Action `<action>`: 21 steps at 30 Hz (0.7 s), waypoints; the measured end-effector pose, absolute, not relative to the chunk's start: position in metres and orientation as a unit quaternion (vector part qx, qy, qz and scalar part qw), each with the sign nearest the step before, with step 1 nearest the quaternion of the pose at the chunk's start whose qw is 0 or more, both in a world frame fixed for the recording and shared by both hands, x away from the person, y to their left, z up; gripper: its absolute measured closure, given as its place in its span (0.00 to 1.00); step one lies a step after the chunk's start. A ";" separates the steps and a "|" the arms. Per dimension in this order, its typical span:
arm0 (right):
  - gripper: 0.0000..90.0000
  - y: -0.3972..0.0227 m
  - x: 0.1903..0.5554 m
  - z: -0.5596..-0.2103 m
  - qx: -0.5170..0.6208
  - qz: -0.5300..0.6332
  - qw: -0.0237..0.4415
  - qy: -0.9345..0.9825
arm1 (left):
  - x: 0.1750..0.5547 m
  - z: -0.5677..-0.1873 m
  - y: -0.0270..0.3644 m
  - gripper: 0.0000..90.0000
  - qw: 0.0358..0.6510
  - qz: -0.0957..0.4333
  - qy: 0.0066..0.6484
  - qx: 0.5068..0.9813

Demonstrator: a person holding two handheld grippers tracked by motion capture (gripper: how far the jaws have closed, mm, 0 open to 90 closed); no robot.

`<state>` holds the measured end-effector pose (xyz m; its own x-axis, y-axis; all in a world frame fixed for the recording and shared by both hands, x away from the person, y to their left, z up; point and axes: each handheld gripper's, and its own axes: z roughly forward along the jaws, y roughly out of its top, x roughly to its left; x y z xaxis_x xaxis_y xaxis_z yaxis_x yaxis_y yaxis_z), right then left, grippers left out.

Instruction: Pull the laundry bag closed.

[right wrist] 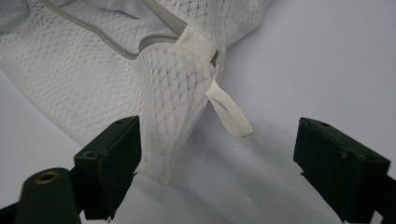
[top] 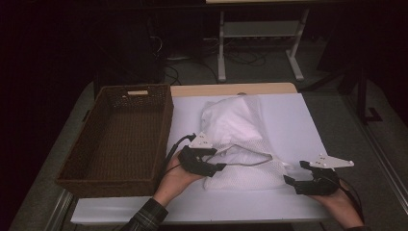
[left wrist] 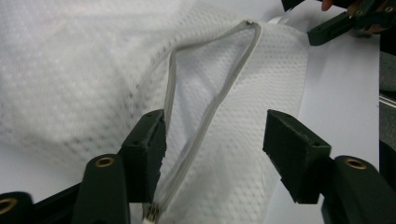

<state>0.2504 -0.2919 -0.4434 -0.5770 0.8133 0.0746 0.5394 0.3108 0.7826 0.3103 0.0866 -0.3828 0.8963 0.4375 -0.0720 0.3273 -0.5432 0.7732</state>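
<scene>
A: What is the white thing made of?

B: It is a mesh laundry bag (top: 243, 161), white and dimpled like a honeycomb weave; a grey zipper (left wrist: 212, 100) runs along its mouth, which gapes in a long narrow loop; it lies on the white table sheet (top: 293, 120), near the middle and toward the person's edge; a white cloth (top: 228, 118), soft and rumpled, bulges out of its far end.

A: Any other detail at its corner?

B: In the right gripper view a flat woven ribbon loop (right wrist: 229, 112) hangs from the bag's corner beside a stitched white tab.

A: And the basket?

B: A brown wicker basket (top: 163, 115), rectangular with a cut handle slot in its far wall, stands just left of the sheet; its inside is bare.

A: How do the hands stand?

B: The left gripper (top: 217, 166) sits at the bag's left edge; its jaws are apart, one pad just beside the zipper, the mesh between them and not pinched; the right gripper (top: 294, 174) rests near the bag's right corner, jaws wide apart, the corner of mesh lying between them untouched.
</scene>
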 end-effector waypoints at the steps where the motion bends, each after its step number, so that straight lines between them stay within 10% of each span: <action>1: 0.16 -0.292 0.250 -0.443 0.428 0.403 0.170 0.791 | 0.312 -0.382 0.084 0.45 0.427 0.065 0.216 0.876; 21: 0.17 -0.295 0.250 -0.443 0.432 0.404 0.167 0.789 | 0.339 -0.389 0.042 0.52 0.413 0.086 0.193 0.886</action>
<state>0.2496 -0.2946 -0.4433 -0.5707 0.8166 0.0870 0.5471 0.2990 0.7818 0.3393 0.0418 -0.3888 0.9106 0.4132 -0.0067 0.2705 -0.5836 0.7657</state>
